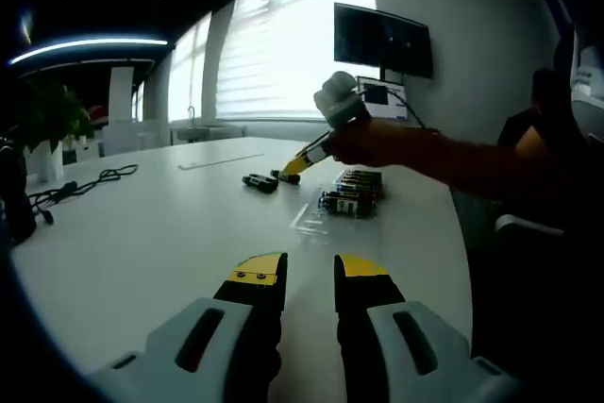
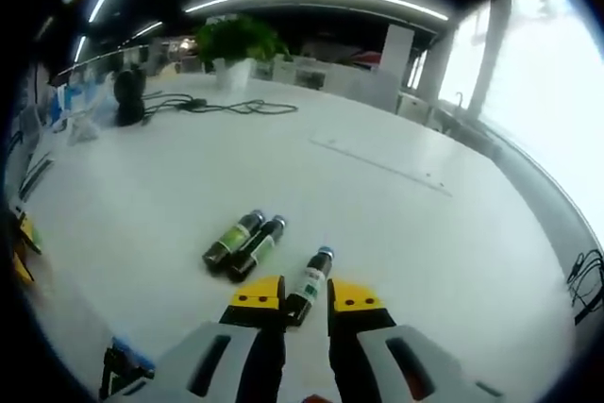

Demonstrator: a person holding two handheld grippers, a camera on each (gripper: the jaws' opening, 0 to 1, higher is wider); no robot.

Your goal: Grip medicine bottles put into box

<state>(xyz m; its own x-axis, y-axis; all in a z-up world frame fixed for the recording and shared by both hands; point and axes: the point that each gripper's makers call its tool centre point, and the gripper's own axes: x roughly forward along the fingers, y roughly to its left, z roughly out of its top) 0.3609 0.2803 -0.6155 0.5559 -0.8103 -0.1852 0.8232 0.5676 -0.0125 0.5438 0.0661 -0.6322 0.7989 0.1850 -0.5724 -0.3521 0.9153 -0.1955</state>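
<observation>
table (image 2: 396, 224): white
left gripper (image 1: 309, 278): yellow tips on black jaws, pale grey body
right gripper (image 2: 305, 296): yellow tips, black jaws, pale grey body
bottle between the jaws (image 2: 307, 286): dark glass, white label, blue cap
two bottles lying together (image 2: 243, 243): dark, green-and-yellow labels, silver caps
box (image 1: 351, 193): dark with yellow-green print
plant (image 2: 236, 41): green leaves, white pot
cables (image 2: 222, 106): black

An office meeting room: long white table (image 2: 396, 195), wall monitor (image 1: 382, 40), window blinds (image 1: 293, 44).
</observation>
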